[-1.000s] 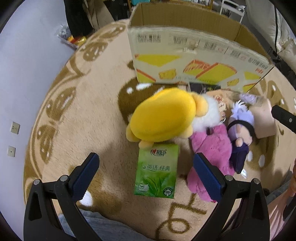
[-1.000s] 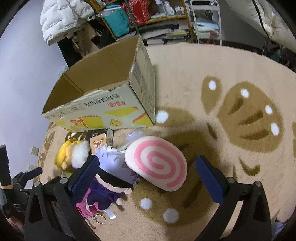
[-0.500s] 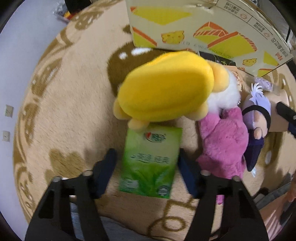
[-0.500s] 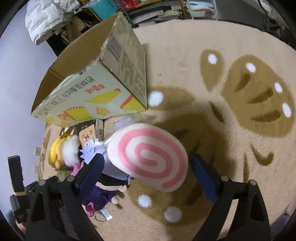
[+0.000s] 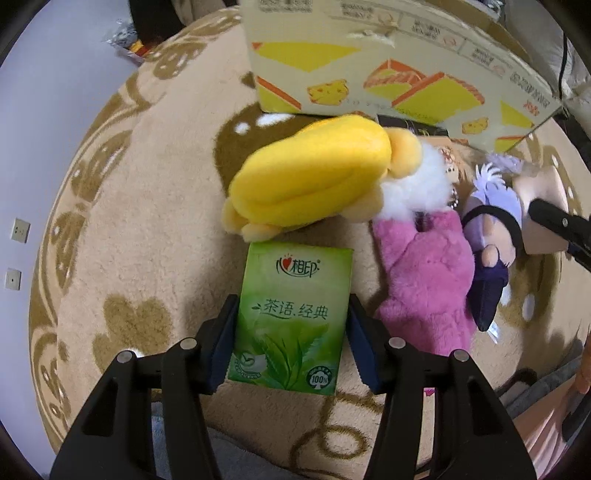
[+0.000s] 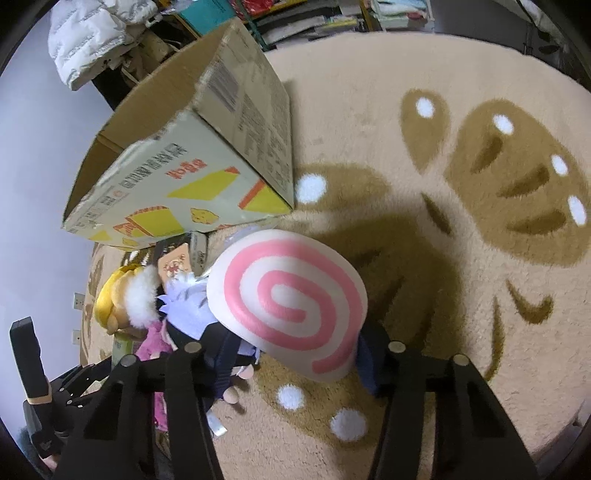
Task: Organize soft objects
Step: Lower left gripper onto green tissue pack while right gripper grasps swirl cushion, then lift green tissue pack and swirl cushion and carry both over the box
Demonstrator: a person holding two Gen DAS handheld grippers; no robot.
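On the rug (image 5: 155, 229), before the cardboard box (image 5: 388, 85): green tissue pack (image 5: 291, 317), now pinched by my left gripper (image 5: 291, 332), wide a second ago. My right gripper (image 6: 291, 354) has closed around the pink-swirl cushion (image 6: 288, 299). Both look ready to lift boxward.

A beige rug (image 6: 369, 110) with brown patterns and white dots covers the floor. Beyond its far edge stand cluttered shelves (image 6: 314, 18); left of it, a pale wall (image 5: 22, 166) with two sockets (image 5: 19, 230).
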